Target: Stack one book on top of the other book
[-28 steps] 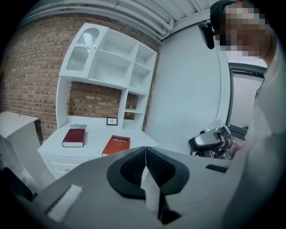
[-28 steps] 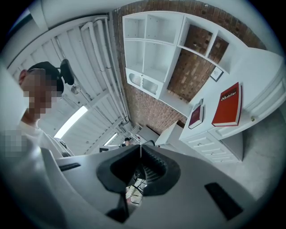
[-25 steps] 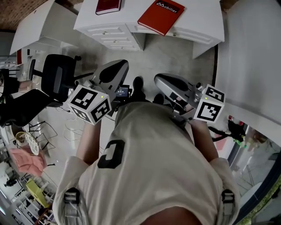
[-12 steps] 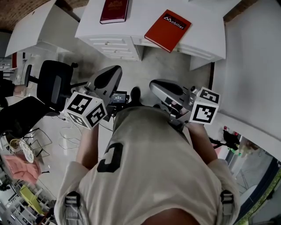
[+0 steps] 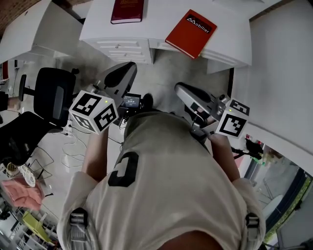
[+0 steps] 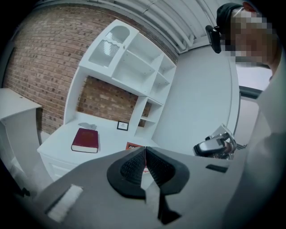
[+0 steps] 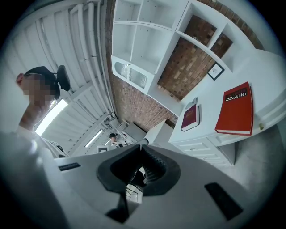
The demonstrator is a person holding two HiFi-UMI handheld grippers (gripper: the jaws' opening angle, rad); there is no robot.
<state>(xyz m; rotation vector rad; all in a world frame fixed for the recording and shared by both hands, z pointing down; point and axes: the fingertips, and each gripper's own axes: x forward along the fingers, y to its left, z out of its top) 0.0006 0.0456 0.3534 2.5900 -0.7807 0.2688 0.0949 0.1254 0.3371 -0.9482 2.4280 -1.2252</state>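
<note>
Before the person's chest, the left gripper [image 6: 145, 148] and right gripper [image 7: 140, 145] are both closed on nothing. The white desk [image 5: 157, 14] has drawn nearer, with the maroon book [image 5: 128, 10] and red book [image 5: 191, 33] lying apart, so this is probably only the approach.

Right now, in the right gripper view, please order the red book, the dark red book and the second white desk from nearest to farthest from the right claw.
1. red book: near edge of the main desk, right side.
2. dark red book: farther back on that desk, to the left.
3. second white desk: beyond both books, farther left.
</note>
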